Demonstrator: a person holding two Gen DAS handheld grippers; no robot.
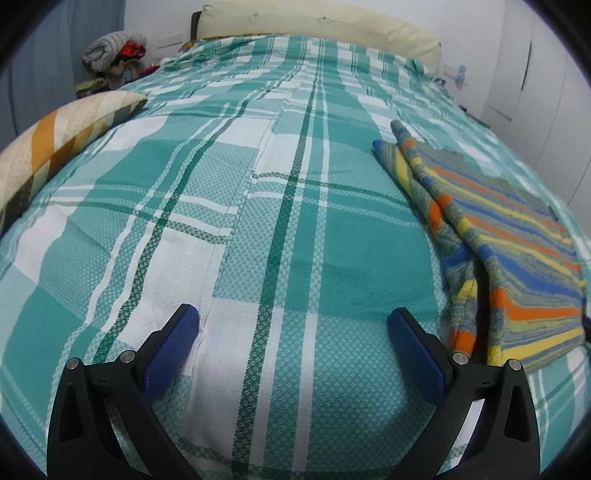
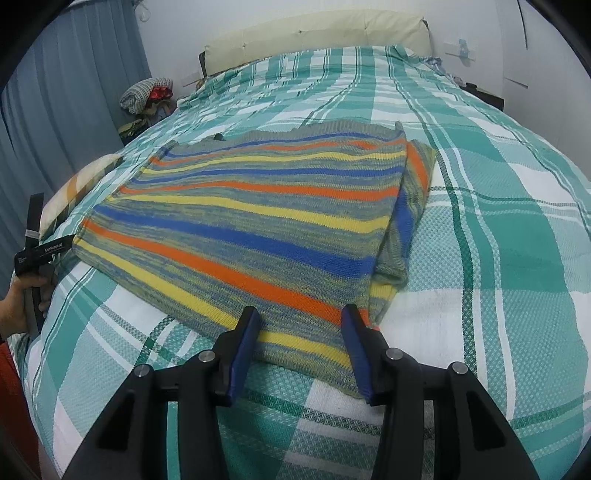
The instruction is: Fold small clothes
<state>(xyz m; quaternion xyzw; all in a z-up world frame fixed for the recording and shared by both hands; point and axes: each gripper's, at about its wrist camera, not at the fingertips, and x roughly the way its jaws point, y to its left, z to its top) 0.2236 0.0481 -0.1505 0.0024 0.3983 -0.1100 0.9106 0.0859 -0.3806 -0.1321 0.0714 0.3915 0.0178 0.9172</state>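
Observation:
A striped knit sweater (image 2: 258, 221) in blue, orange, yellow and grey lies flat on the bed, folded with a sleeve tucked along its right side. It also shows at the right of the left wrist view (image 1: 517, 243). My right gripper (image 2: 299, 321) is open, its fingers straddling the sweater's near hem without pinching it. My left gripper (image 1: 291, 314) is open and empty over bare bedspread, left of the sweater. The left gripper's body and the hand holding it show at the left edge of the right wrist view (image 2: 33, 254).
The bed has a green and white plaid spread (image 1: 258, 221) and a cream headboard (image 1: 317, 22). A striped pillow (image 1: 62, 140) lies at the left edge. A pile of clothes (image 1: 110, 59) sits beyond the bed's far left corner. Blue curtains (image 2: 55, 110) hang at left.

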